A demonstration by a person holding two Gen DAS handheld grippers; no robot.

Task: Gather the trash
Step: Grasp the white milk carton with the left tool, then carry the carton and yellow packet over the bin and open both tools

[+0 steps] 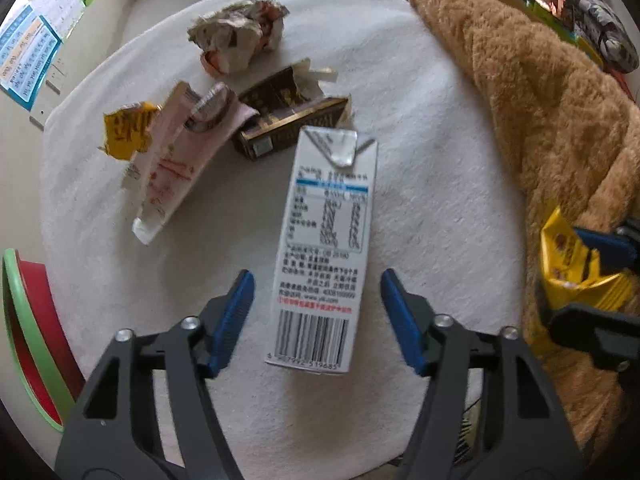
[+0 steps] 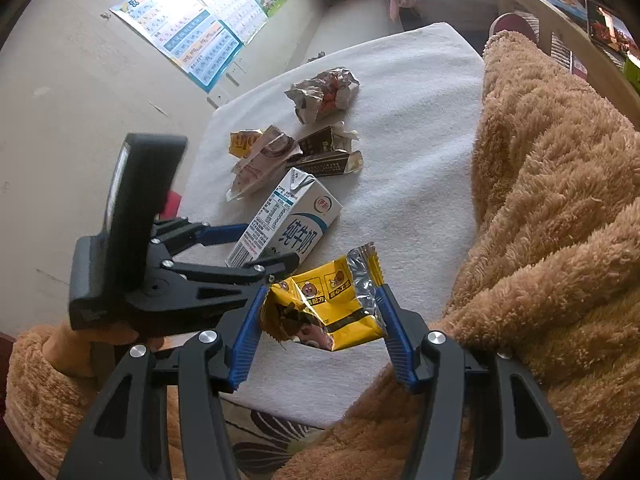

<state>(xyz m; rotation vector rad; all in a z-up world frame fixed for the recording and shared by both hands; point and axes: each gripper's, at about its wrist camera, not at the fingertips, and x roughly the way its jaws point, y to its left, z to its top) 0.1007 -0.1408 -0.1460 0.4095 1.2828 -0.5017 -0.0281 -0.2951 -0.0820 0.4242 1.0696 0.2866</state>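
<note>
Between the spread blue fingers of my left hand-held gripper (image 1: 318, 320) lies the milk carton (image 1: 326, 248) — flat on the white desk (image 1: 432, 184), untouched by either pad. My right hand-held gripper (image 2: 320, 320) is clenched on a yellow snack wrapper (image 2: 324, 312), lifted just beside the carton. Beyond it sit a dark box (image 1: 292, 120), a pink wrapper (image 1: 180, 160) and crumpled paper (image 1: 240, 36) — a brown fuzzy blanket (image 1: 540, 92) alongside.

milk carton (image 2: 286, 222) "纯牛奶", barcode end "519685"

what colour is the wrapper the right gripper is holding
Yellow, with silver foil inside and cartoon prints: the wrapper shows best in the right wrist view.
</note>
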